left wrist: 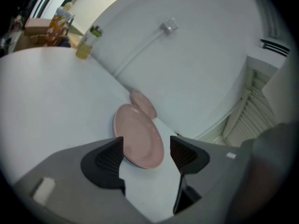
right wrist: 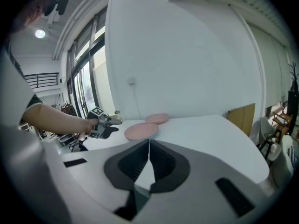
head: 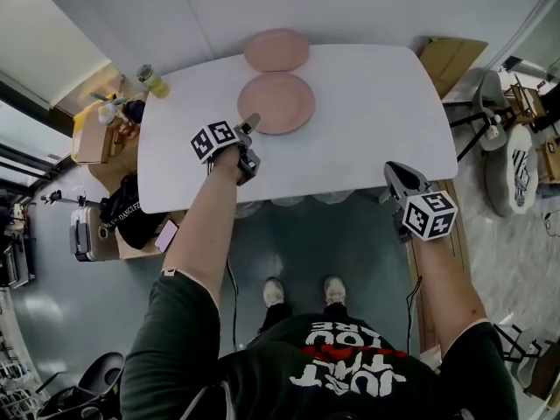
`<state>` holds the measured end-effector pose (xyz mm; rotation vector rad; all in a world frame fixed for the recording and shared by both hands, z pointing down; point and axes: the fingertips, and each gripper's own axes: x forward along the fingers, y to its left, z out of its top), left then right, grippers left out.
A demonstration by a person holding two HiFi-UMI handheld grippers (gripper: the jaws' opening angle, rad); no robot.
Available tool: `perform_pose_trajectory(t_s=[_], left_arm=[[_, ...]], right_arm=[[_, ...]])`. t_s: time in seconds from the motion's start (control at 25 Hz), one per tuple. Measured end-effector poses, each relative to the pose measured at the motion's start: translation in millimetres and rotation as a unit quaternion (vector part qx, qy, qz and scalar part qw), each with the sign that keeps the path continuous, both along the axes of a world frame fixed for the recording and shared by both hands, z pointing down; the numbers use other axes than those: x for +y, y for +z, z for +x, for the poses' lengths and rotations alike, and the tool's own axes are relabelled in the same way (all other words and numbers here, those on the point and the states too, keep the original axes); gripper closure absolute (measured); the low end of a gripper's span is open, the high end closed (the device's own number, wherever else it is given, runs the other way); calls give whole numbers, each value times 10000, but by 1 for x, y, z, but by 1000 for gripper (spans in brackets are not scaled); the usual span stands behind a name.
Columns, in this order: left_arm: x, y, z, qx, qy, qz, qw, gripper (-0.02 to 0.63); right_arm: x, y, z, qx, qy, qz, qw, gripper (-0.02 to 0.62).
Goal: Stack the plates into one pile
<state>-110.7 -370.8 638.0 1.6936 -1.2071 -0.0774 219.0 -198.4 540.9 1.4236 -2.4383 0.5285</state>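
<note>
Two pink plates lie on the white table [head: 367,121]. The near plate [head: 276,102] [left wrist: 138,135] [right wrist: 141,131] sits toward the back middle, and the far plate [head: 276,50] [left wrist: 143,103] [right wrist: 157,119] lies right behind it at the table's back edge; whether the rims touch I cannot tell. My left gripper [head: 248,134] [left wrist: 145,148] [right wrist: 112,121] hovers just in front of the near plate's left edge, jaws wide open, pads clear of the plate. My right gripper [head: 395,178] [right wrist: 148,146] is shut and empty at the table's front right edge.
Bottles [head: 153,81] [left wrist: 88,43] stand at the table's back left corner. A white wall runs behind the table. Bags and a case [head: 92,232] sit on the floor to the left, with chairs [head: 516,164] and a brown board [head: 451,59] on the right.
</note>
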Motion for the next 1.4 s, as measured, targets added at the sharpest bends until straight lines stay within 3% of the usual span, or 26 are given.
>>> perform_pose_trajectory(t_s=[0.08,0.2,0.32,0.4,0.48,0.76,1.12,1.4], left_arm=[[22,-38,4,-186,525,785,9954,293],[79,-92,5,-443,1269,1832,9738,314],[149,-124,-10,-766,1548,2453,9540,429],[195,-135,-23,-1036,1514,2675,9459,526],[236,-143,-36,-1219,1342,2854,9411,598],[330,-168,-53,-1149,996,3090,9388,600],[336,-219,-26,-1387,661,3488,9245,598],[322,-214,-5,-1352,240,3310,9336,598]], right_arm=[[5,-6,-4,-17,-39,49,10000,589],[15,-18,-12,-76,-96,138,9998,589],[25,-32,-21,-145,-155,254,9995,589],[34,-43,-29,-154,-229,331,9991,589],[43,-54,-38,-174,-299,409,9986,589],[80,-76,-66,-283,-550,559,9965,589],[90,-103,-57,-288,-1089,729,9910,589],[67,-103,-48,-280,-1595,711,9842,589]])
